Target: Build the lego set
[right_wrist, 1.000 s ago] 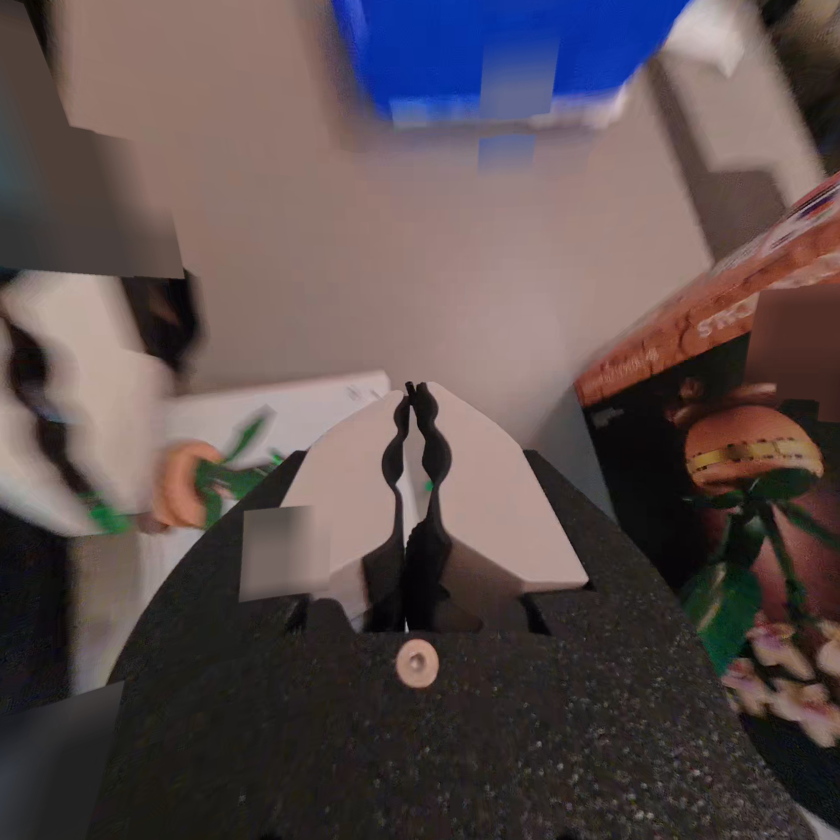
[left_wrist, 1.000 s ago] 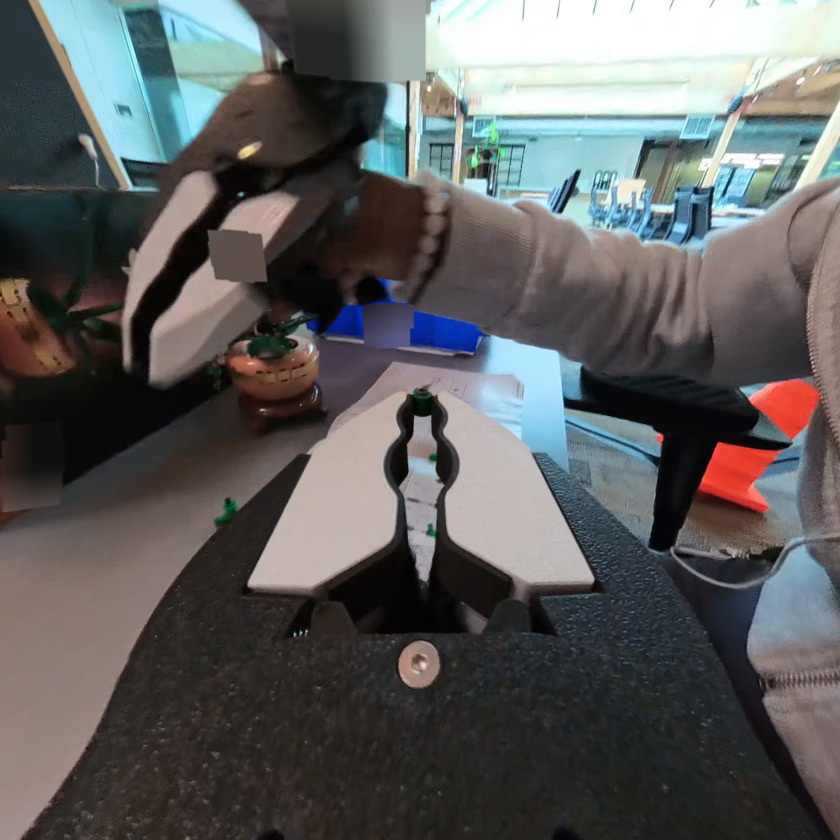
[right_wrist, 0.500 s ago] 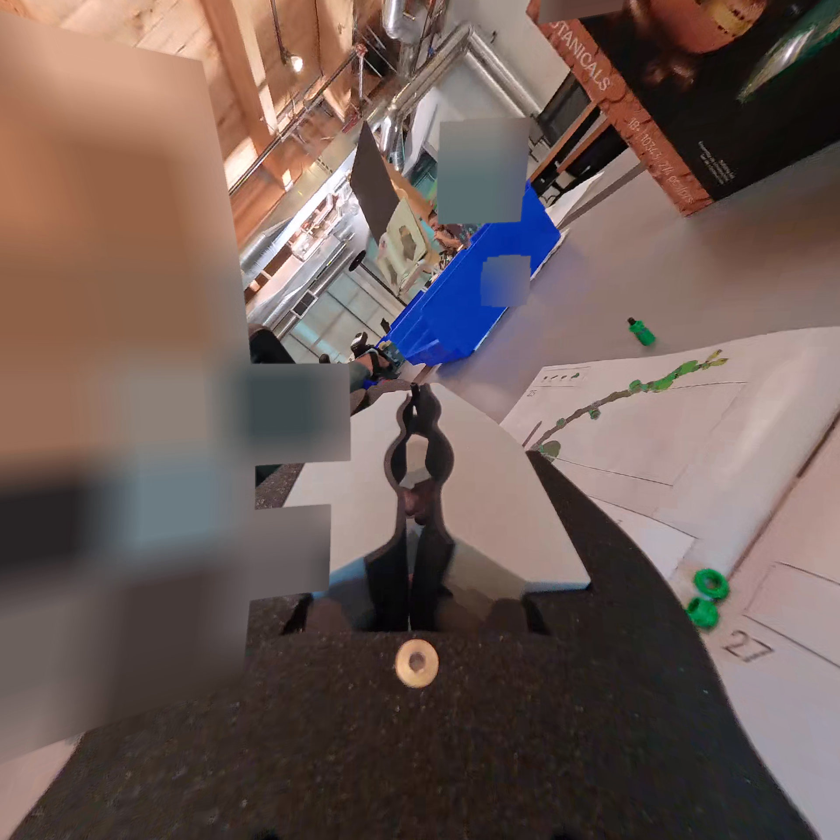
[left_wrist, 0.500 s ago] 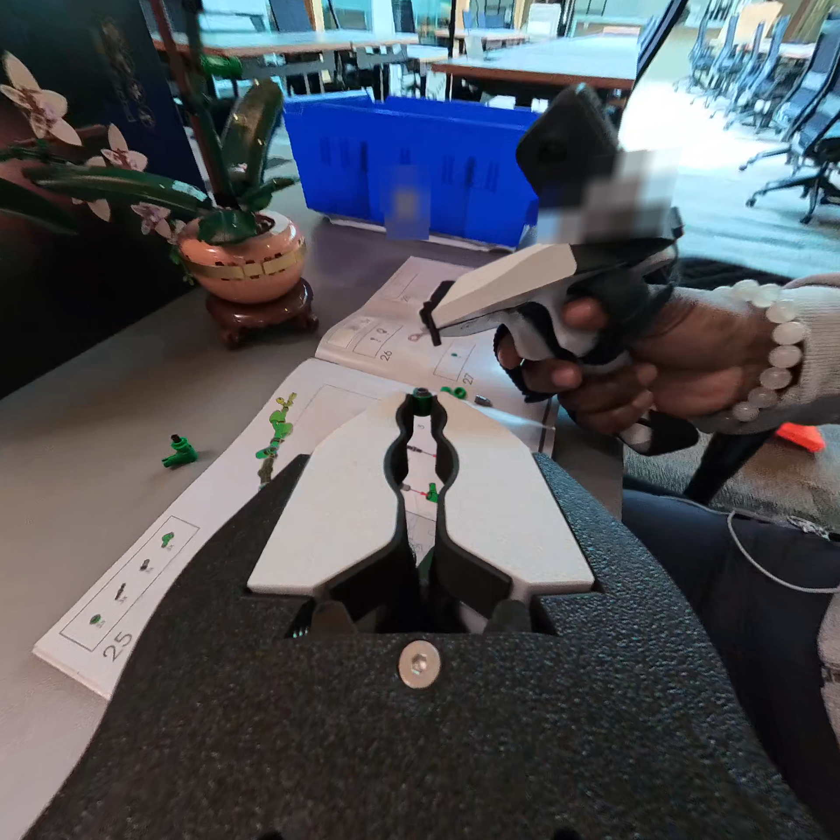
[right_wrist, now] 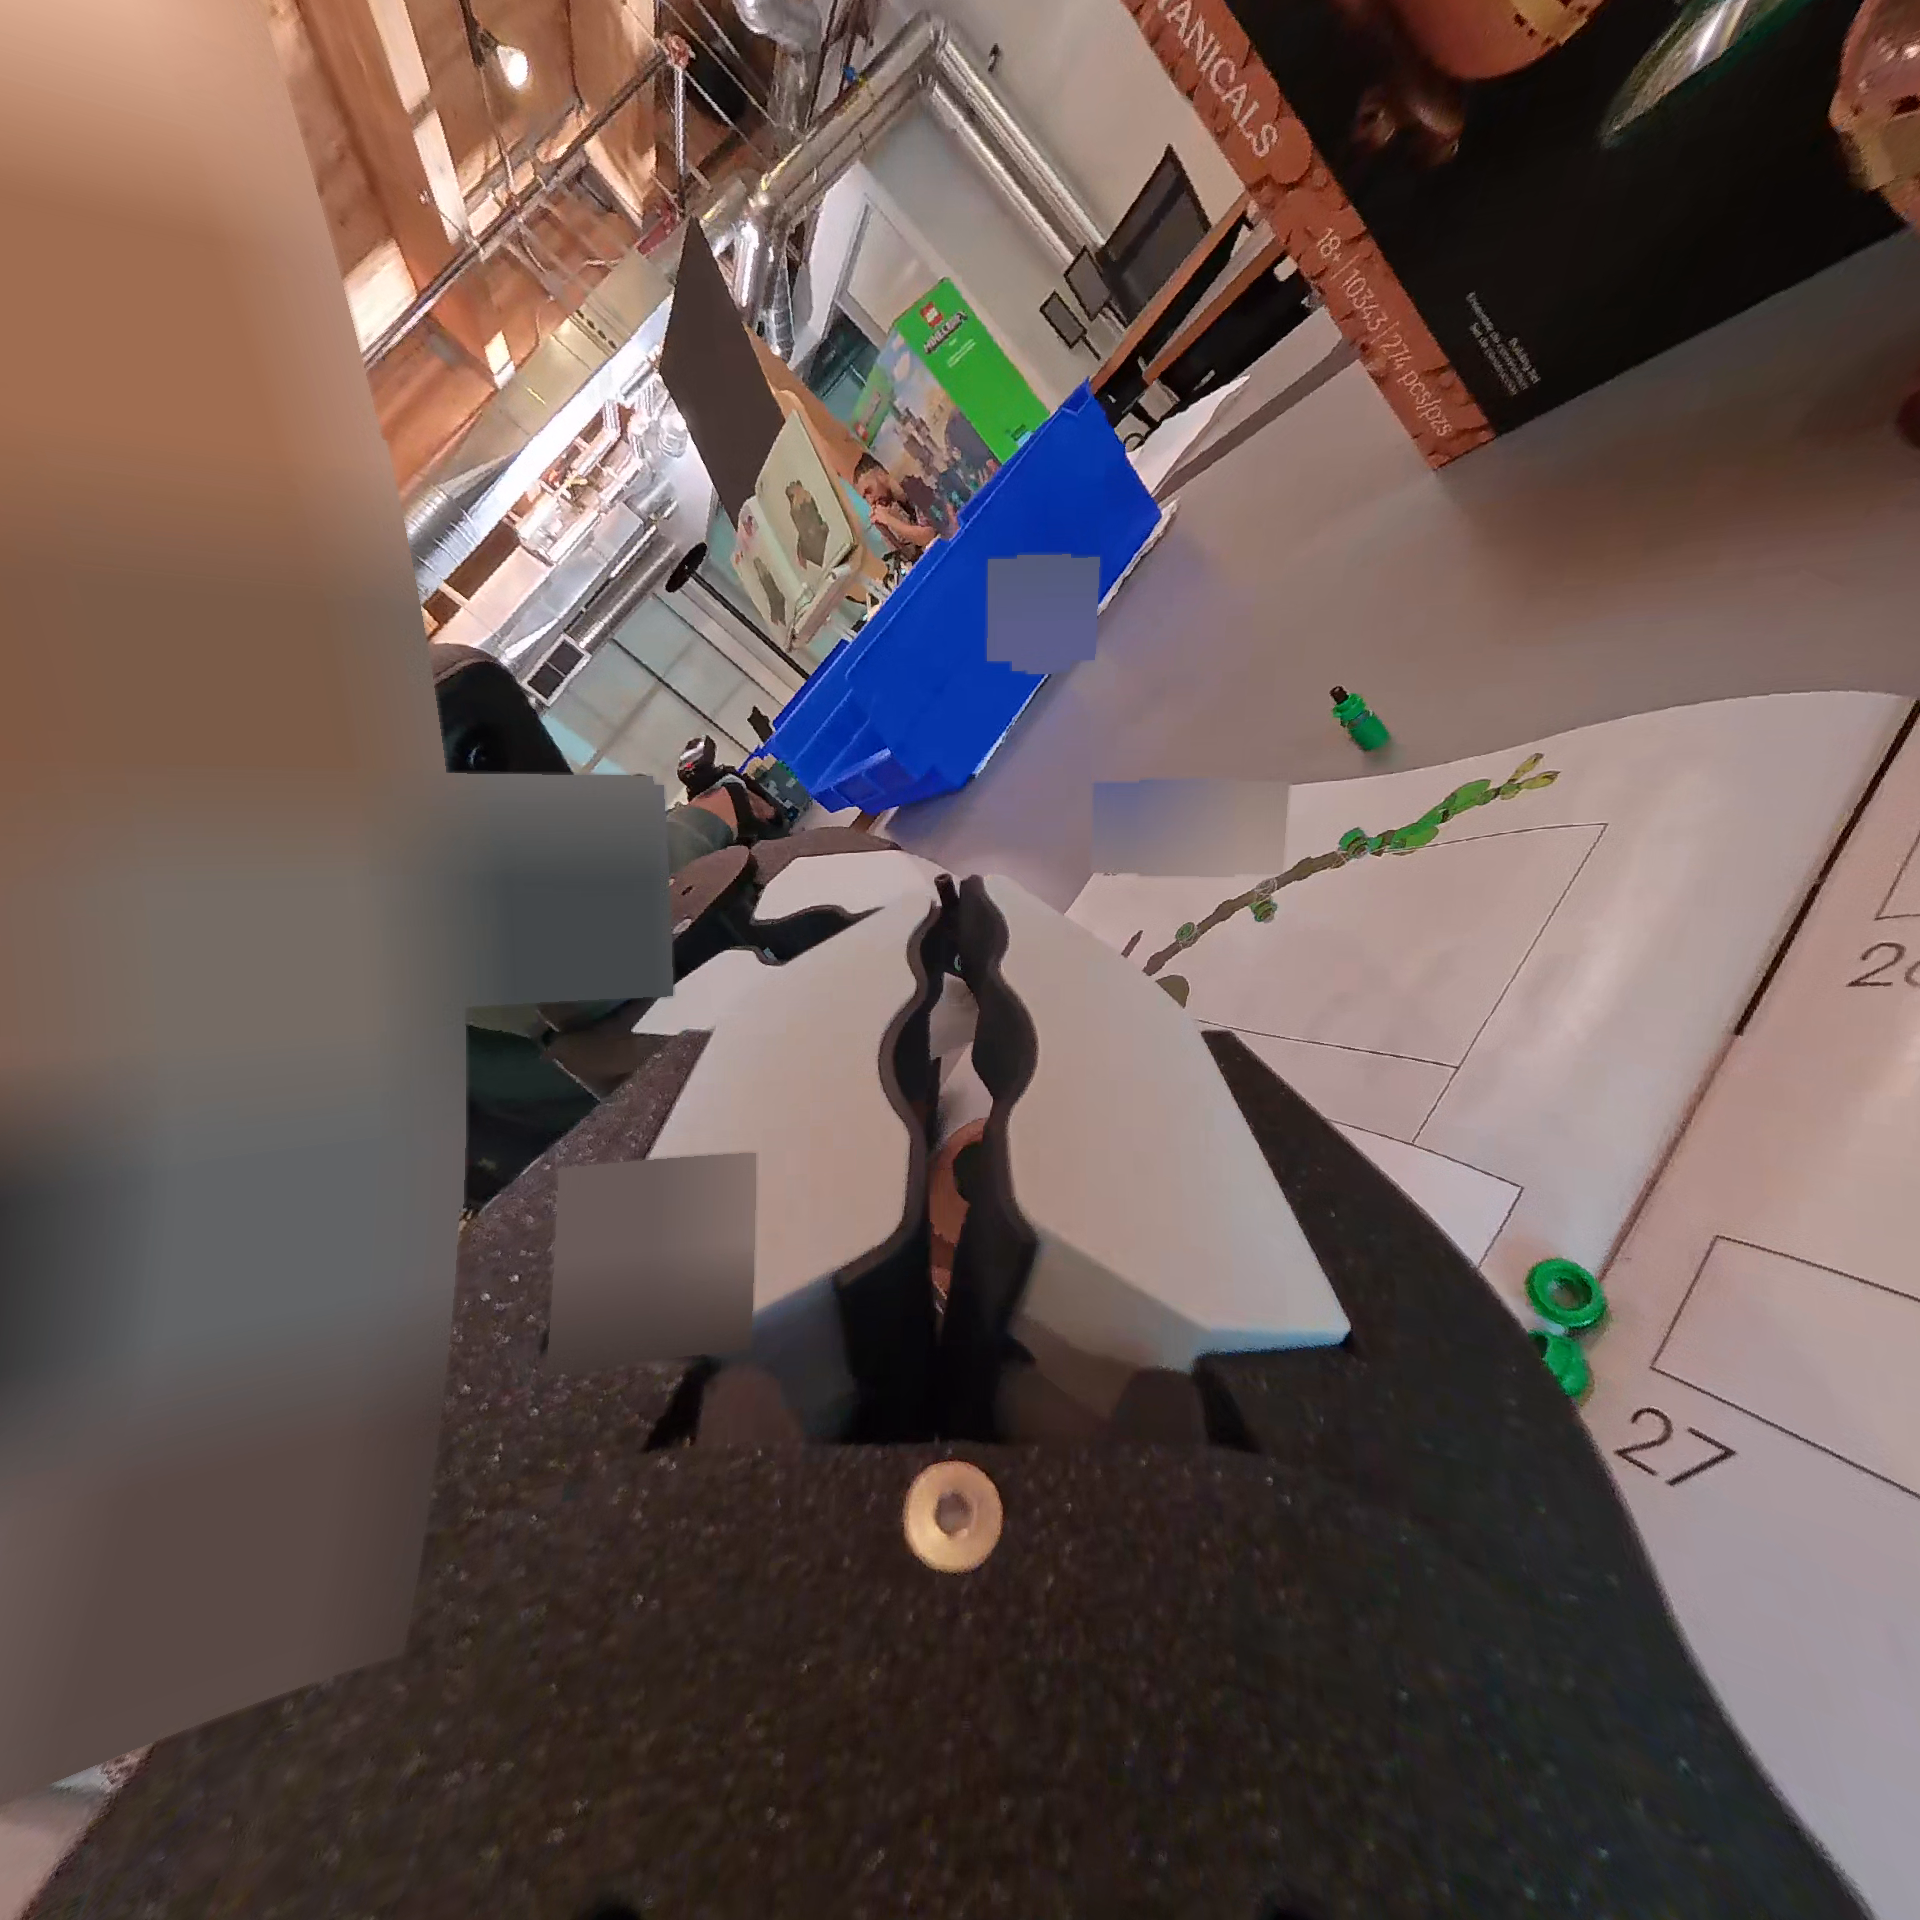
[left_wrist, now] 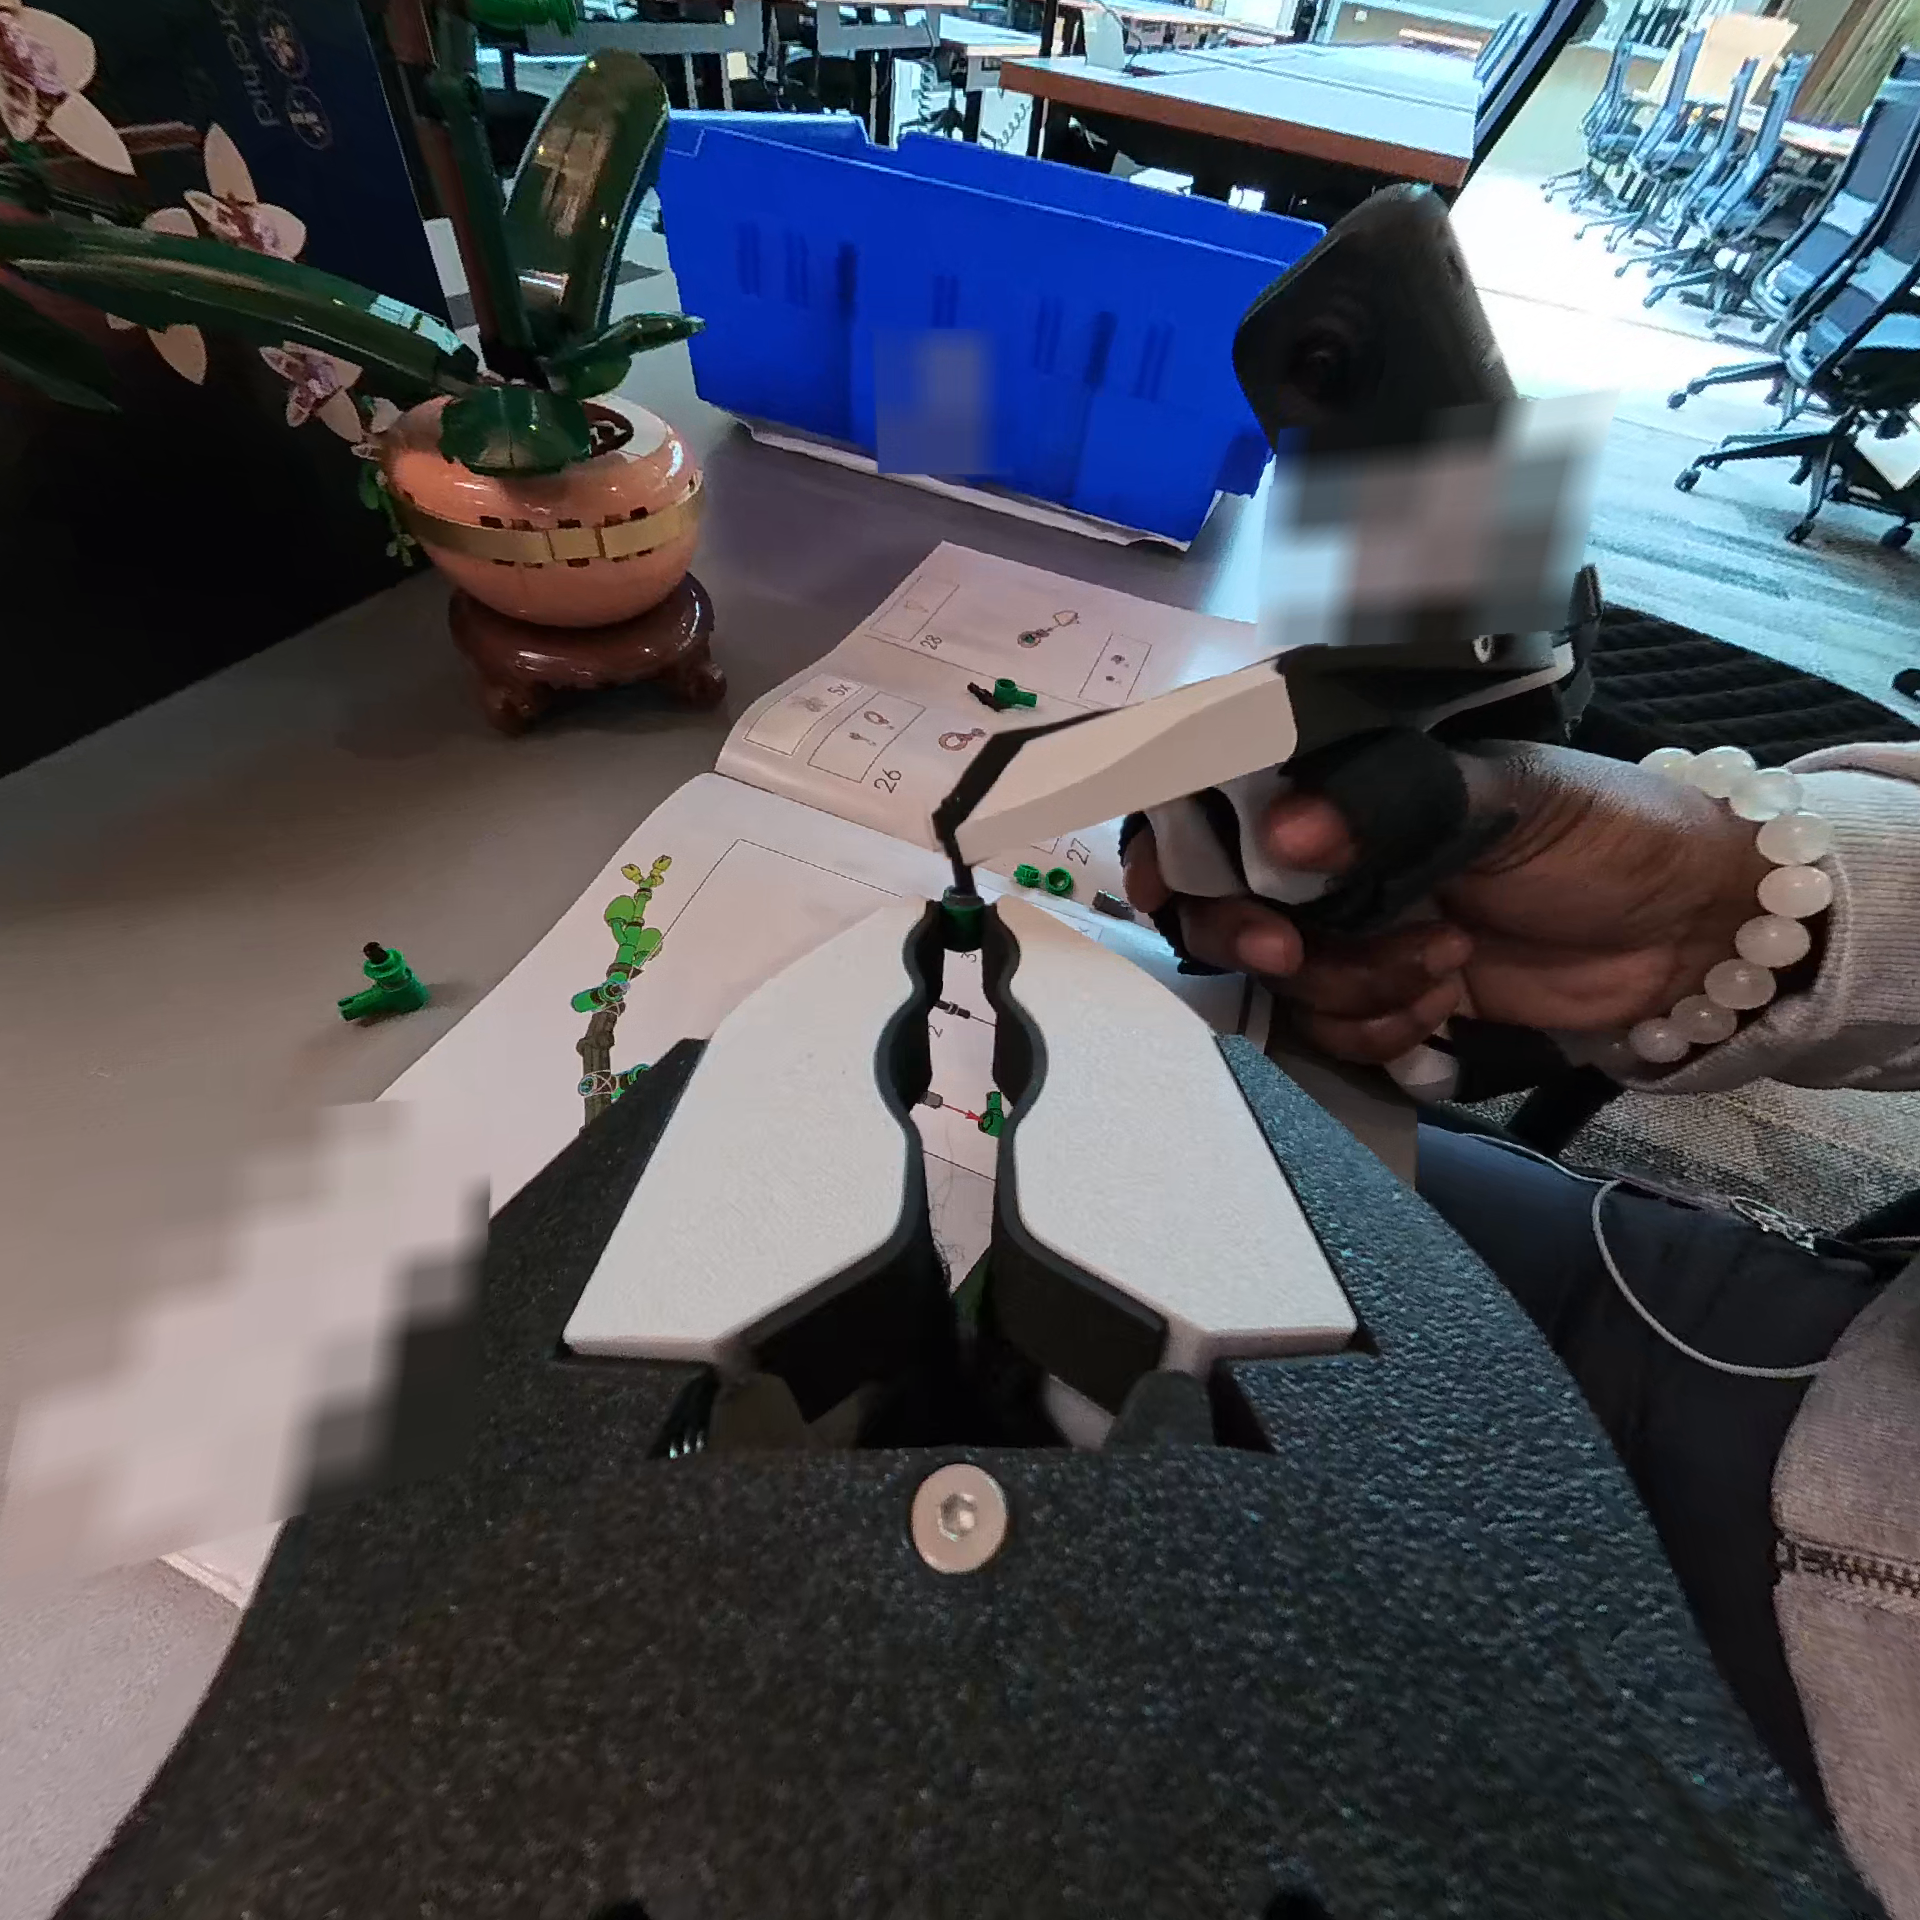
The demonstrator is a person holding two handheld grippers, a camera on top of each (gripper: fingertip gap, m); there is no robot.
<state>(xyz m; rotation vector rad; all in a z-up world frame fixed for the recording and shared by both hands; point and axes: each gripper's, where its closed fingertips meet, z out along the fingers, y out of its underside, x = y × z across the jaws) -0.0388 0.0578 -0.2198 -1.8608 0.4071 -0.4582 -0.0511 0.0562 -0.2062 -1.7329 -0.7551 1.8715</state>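
My left gripper [left_wrist: 961, 920] is shut on a small green round Lego piece [left_wrist: 961, 925], held at its very tips above the open instruction booklet [left_wrist: 727, 883]. My right gripper [left_wrist: 951, 831] comes in from the right, tilted down, and is shut on a thin black pin [left_wrist: 956, 871]. The pin's lower end meets the top of the green piece. In the right wrist view the black pin [right_wrist: 943, 891] sticks out of my right gripper's [right_wrist: 958, 896] closed tips. The left gripper's white fingers [right_wrist: 831, 894] lie just beyond them.
A built Lego orchid pot [left_wrist: 540, 520] stands at the back left before the set's dark box [left_wrist: 156, 208]. A blue bin [left_wrist: 966, 343] stands behind the booklet. A green elbow piece [left_wrist: 382, 987], a green piece with a pin [left_wrist: 1006, 694] and two green rings [left_wrist: 1044, 878] lie loose. Both grippers' tips are close together, under 4 cm apart. From either gripper's tips it is about 15 cm to the built Lego orchid pot [left_wrist: 540, 520].
My right gripper swung down from above the pot to the left gripper's tips, still shut on the black pin. The pin now touches the green piece, which stayed in the left grasp.
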